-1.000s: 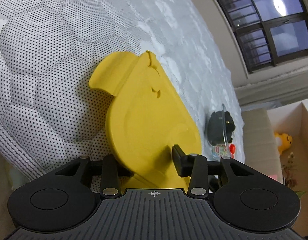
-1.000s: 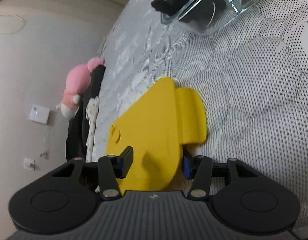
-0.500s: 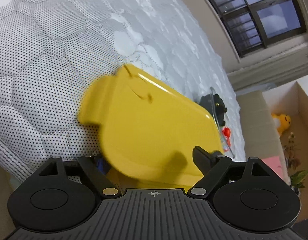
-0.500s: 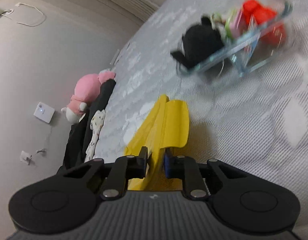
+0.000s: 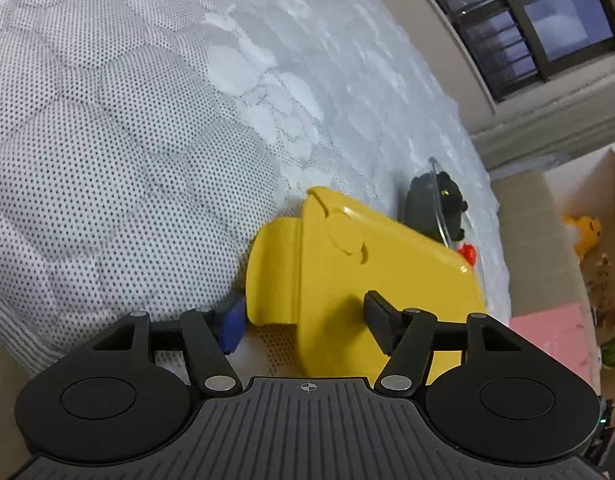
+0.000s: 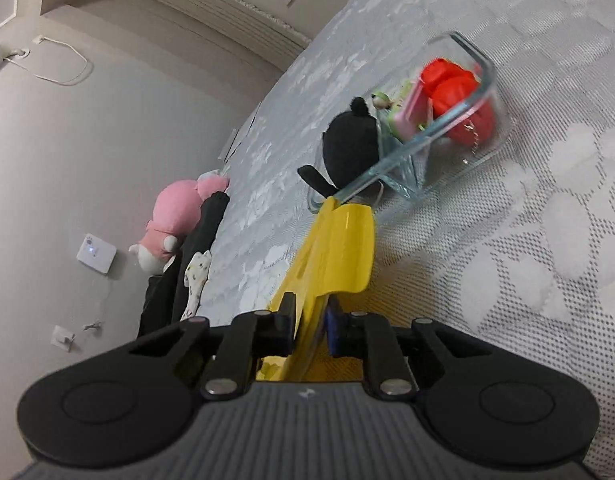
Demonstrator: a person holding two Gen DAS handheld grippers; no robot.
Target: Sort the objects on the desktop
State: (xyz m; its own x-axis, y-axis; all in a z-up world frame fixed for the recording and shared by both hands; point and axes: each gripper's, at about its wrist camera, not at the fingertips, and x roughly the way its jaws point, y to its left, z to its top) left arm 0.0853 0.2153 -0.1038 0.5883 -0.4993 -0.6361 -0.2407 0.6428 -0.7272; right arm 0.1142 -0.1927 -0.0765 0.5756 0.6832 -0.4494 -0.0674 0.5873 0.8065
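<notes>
- Left wrist view: the fingers (image 5: 231, 322) of the left gripper (image 5: 305, 320) stand spread wide — the blue-padded one at lower left of the frame, the black one at lower centre-right. The black finger lies over the flat face of the yellow lid (image 5: 371, 276); the blue pad sits just beside the lid's side tab, and contact cannot be told.
- Same view: the yellow lid fills the centre-right of the frame, tilted above the white quilted bed (image 5: 139, 152). Behind its far edge shows the rim of a glass container (image 5: 437, 184) with a black plush toy (image 5: 423, 210) and a bit of red inside.
- Same view: a dark window (image 5: 539, 20) sits at upper right; a cardboard box (image 5: 579, 208) with a yellow toy (image 5: 585, 232) is at the right edge, a pink sheet (image 5: 551, 340) below it.
- Right wrist view: the fingers (image 6: 285, 326) of the right gripper (image 6: 309, 328) are pressed against the yellow lid (image 6: 335, 248) from both sides — seen edge-on, it runs up from bottom centre toward the glass container (image 6: 479, 64).
- Same view: the container rests on the bed (image 6: 527, 208) at upper right, holding the black plush toy (image 6: 349, 144), red pieces (image 6: 451, 84) and a pink-and-green item (image 6: 407, 116).
- Same view: a pink plush (image 6: 175, 212) lies at centre left against the wall (image 6: 87, 140).
</notes>
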